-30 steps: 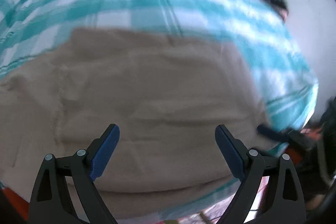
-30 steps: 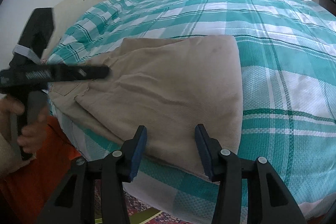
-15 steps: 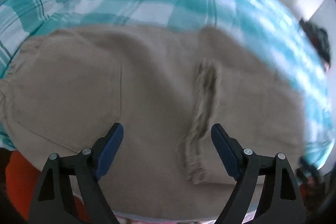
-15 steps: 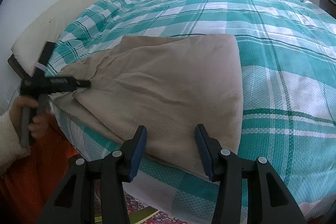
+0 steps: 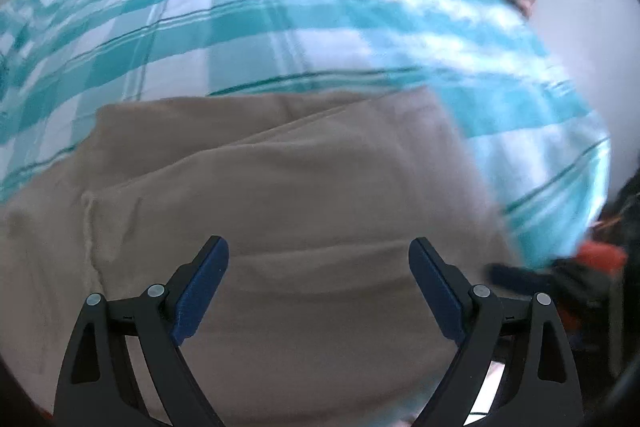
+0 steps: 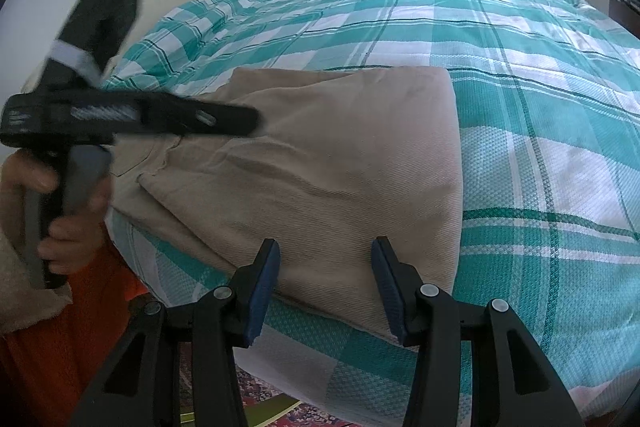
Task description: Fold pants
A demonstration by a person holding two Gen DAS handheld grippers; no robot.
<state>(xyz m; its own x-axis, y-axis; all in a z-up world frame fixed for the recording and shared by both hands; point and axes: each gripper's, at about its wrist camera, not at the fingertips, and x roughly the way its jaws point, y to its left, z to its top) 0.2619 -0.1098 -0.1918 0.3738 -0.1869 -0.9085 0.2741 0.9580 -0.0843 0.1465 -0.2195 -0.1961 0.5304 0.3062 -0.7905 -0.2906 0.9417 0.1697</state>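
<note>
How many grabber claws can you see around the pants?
2. The left gripper hovers over the pants, jaws opening, nothing between them. The right gripper sits open above the pants' near edge.

Pants (image 6: pixel 344 163): matt beige twill cloth, fine diagonal weave. Bedspread (image 6: pixel 540 155): teal-white checked woven cloth, textured. Tongs (image 6: pixel 325 289): matt black plastic, ribbed blue pads (image 6: pixel 264 285).

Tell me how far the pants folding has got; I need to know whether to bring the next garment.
Done: the tan pants lie doubled over on the checked bedspread, one layer atop another. In hand: nothing is gripped; the left gripper, jaws opening, hovers above the cloth, and the right gripper waits open at the near edge. Left: probably one more fold.
</note>
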